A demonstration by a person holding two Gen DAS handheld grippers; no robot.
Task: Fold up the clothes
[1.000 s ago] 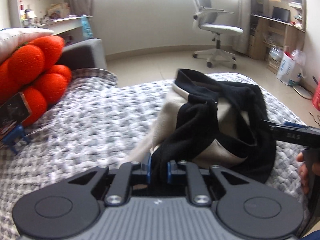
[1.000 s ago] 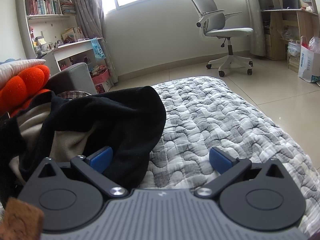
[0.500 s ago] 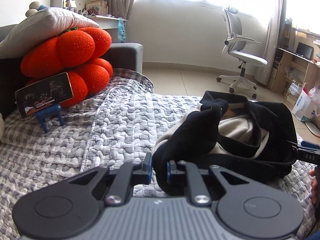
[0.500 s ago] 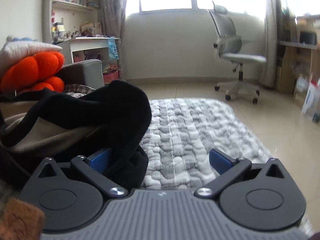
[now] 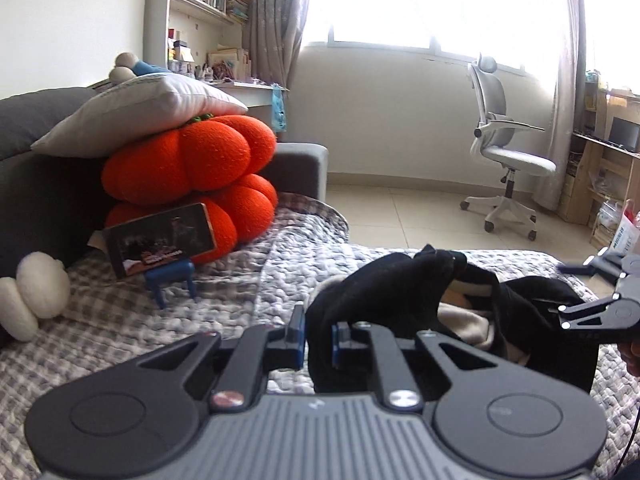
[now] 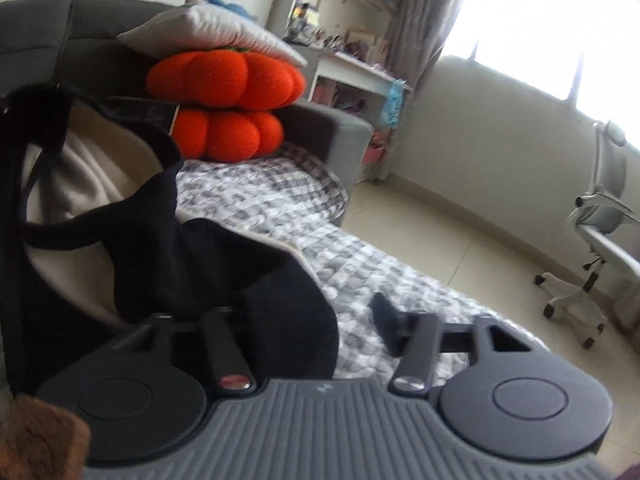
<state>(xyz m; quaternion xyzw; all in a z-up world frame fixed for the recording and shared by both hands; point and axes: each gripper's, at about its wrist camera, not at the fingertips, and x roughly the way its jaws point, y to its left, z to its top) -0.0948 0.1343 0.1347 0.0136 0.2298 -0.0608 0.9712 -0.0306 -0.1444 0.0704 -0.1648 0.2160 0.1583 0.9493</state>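
The left tongs (image 5: 316, 340) are clamped on a fold of the black garment (image 5: 392, 292), the dark cloth pinched tight between the two blue pads (image 5: 297, 338). The garment, black outside with a cream lining (image 5: 464, 320), lies bunched on the grey quilted bed cover (image 5: 248, 280) toward the bed's right side, partly lifted off it at the pinched fold. The right tongs (image 5: 576, 280) show at the right edge of the left view, just beside the far end of the garment, with fingertips of the person's hand (image 5: 632, 356) below them.

In the right view, the right tongs (image 6: 316, 316) are closing. Black cloth drapes over the left finger and fills part of the gap, while the right finger (image 6: 386, 318) stands clear over the bed cover; the picture is blurred, so whether the pads already press the cloth is hard to tell. The garment (image 6: 120, 240) rises to the left of these tongs, its cream lining (image 6: 72, 184) open to view.

At the head end of the bed, two orange cushions (image 5: 192, 164) are stacked under a white pillow (image 5: 140, 116) against a grey sofa back (image 5: 36, 120). A phone (image 5: 160, 240) leans on a small blue stand (image 5: 170, 276) in front of them. A white office chair (image 5: 508, 164) stands on the tiled floor by the window.
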